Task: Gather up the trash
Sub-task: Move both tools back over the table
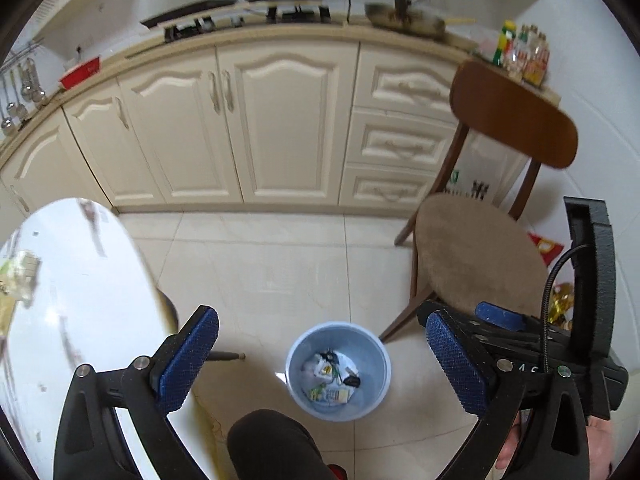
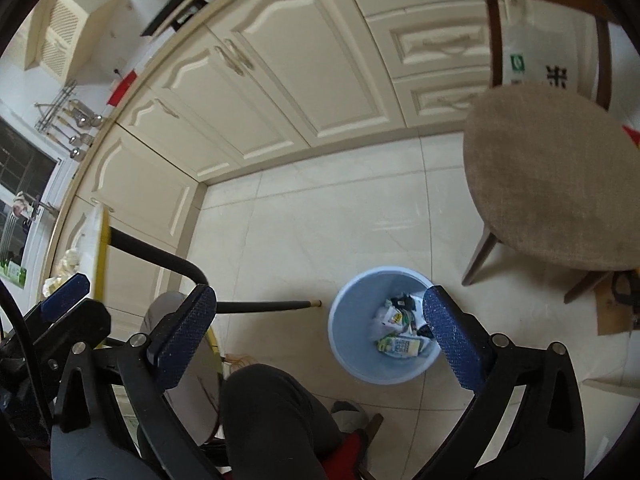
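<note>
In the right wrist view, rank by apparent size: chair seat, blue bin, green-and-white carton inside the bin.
1. Chair seat, largest, though it sits nearer the camera than the floor.
2. Blue bin.
3. Green-and-white carton, smallest.

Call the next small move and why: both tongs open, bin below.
Probably swing the left tongs back over the white table for the wrappers at its far edge. Both the left and right tongs are open and empty, and the blue bin already holds trash.
</note>
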`<action>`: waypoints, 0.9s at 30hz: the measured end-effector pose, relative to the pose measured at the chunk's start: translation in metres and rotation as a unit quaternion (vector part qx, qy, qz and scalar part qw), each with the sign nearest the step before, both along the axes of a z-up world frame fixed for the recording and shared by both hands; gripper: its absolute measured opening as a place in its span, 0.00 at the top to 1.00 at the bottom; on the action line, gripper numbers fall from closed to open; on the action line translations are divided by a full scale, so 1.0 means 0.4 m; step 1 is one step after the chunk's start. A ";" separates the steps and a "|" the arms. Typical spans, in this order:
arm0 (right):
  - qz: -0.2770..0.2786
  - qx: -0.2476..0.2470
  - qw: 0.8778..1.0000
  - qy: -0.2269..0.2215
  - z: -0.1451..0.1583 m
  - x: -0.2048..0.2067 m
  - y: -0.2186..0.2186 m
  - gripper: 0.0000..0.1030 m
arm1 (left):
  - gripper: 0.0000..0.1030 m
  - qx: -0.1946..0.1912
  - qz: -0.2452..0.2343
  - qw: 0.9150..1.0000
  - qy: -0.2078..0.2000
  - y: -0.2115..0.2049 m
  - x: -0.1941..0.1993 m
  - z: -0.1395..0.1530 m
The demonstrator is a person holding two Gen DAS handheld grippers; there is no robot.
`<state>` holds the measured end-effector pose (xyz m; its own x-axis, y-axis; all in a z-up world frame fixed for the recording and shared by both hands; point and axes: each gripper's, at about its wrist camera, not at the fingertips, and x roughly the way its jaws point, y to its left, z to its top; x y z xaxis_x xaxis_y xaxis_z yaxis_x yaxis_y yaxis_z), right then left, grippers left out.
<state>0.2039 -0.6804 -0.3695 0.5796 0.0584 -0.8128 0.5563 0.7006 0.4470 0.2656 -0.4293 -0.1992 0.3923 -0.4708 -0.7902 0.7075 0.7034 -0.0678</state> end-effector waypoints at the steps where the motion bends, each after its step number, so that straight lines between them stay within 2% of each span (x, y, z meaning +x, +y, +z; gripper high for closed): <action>1: 0.002 -0.005 1.000 -0.005 0.021 0.004 0.011 0.00 | 0.01 -0.011 0.003 1.000 -0.004 0.030 -0.005 0.021; 5: 0.018 -0.032 0.999 -0.037 0.125 0.026 0.070 0.00 | 0.01 -0.041 0.017 0.999 -0.024 0.182 -0.022 0.087; 11: 0.059 -0.076 0.992 -0.086 0.279 0.078 0.197 0.00 | 0.01 -0.077 0.076 0.993 -0.054 0.459 -0.036 0.161; 17: 0.114 -0.113 0.979 -0.129 0.404 0.140 0.377 0.00 | 0.01 -0.098 0.156 0.979 -0.082 0.734 -0.059 0.208; 22: 0.163 -0.140 0.964 -0.154 0.476 0.190 0.542 0.00 | 0.01 -0.102 0.204 0.968 -0.106 0.915 -0.112 0.244; 27: 0.205 -0.165 0.949 -0.172 0.525 0.227 0.692 0.00 | 0.01 -0.106 0.246 0.955 -0.128 1.040 -0.177 0.271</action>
<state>0.2948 -0.4037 -0.1593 0.7979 0.1113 -0.5924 0.0669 0.9604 0.2705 0.1946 -0.0132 -0.0910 0.7754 -0.3180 -0.5455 0.3068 0.9448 -0.1147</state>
